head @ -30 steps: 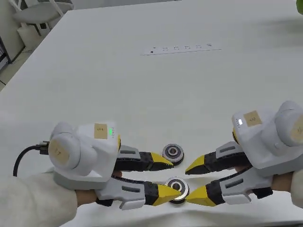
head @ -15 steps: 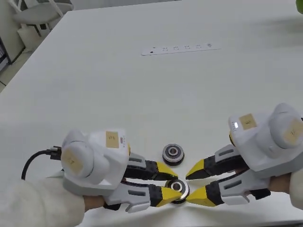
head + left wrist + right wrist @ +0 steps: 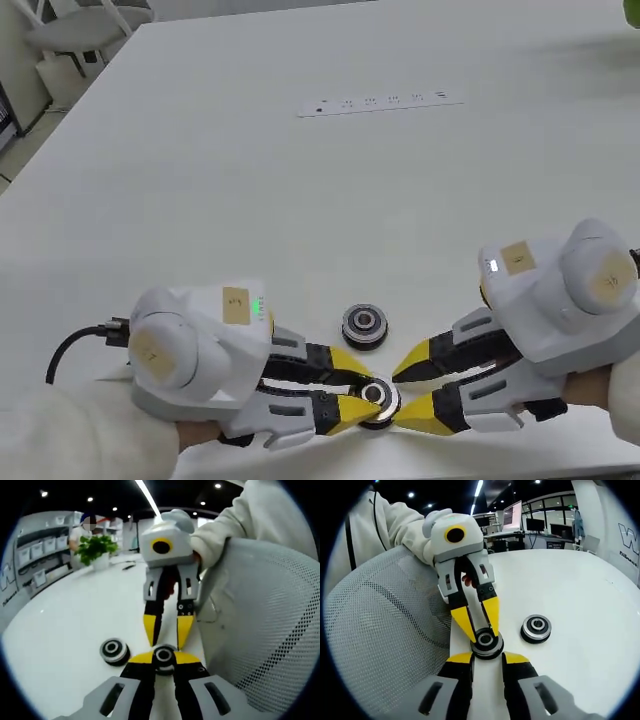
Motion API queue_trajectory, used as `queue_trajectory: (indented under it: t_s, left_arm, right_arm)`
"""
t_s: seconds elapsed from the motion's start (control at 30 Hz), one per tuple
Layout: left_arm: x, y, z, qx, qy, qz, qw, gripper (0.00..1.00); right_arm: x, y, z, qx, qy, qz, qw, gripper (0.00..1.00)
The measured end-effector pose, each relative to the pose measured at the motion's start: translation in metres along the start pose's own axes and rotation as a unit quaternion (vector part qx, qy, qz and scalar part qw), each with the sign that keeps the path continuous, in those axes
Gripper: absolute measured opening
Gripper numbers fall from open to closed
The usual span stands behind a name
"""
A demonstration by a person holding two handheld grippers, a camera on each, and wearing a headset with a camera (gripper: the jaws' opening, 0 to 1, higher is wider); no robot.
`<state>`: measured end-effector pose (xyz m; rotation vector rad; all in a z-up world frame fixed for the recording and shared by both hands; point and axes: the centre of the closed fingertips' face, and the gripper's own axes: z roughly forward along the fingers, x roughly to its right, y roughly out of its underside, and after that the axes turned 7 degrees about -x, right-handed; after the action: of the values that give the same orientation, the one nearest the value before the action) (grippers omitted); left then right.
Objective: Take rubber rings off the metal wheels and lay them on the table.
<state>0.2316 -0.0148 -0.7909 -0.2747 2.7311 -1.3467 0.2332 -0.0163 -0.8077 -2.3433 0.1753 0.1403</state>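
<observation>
Risk: the near wheel [image 3: 375,395] sits at the tabletop [image 3: 300,200] edge, so a slip under pull could send it off. Its rubber ring [image 3: 487,653] could snap back. Left gripper [image 3: 362,392]: jaws narrow, clamped on the wheel. Right gripper [image 3: 397,398]: jaws part-open, tips flanking it. Both approx. level, facing. 2nd wheel [image 3: 364,325] lies just beyond.

Left tool [image 3: 362,392], jaws narrower than before, tips now against the near wheel [image 3: 378,394].
</observation>
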Motion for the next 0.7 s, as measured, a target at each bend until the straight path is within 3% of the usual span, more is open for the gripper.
queue_trajectory:
  t_s: [0.23,0.3,0.7]
  left_arm:
    - [-0.0023,-0.0008,0.0016,0.005,-0.002,-0.001,1.0,0.14]
    - [-0.0033,-0.001,0.0023,0.006,-0.002,-0.002,1.0,0.14]
    - [-0.0058,-0.0023,0.0054,0.009,-0.005,-0.003,0.9999,0.14]
  right_arm:
    - [0.0006,0.0015,0.001,-0.004,0.002,-0.005,1.0,0.16]
    - [0.0031,0.0042,0.0009,-0.015,0.013,-0.027,0.9994,0.14]
    - [0.0069,0.0057,-0.0003,-0.022,0.018,-0.013,0.9995,0.03]
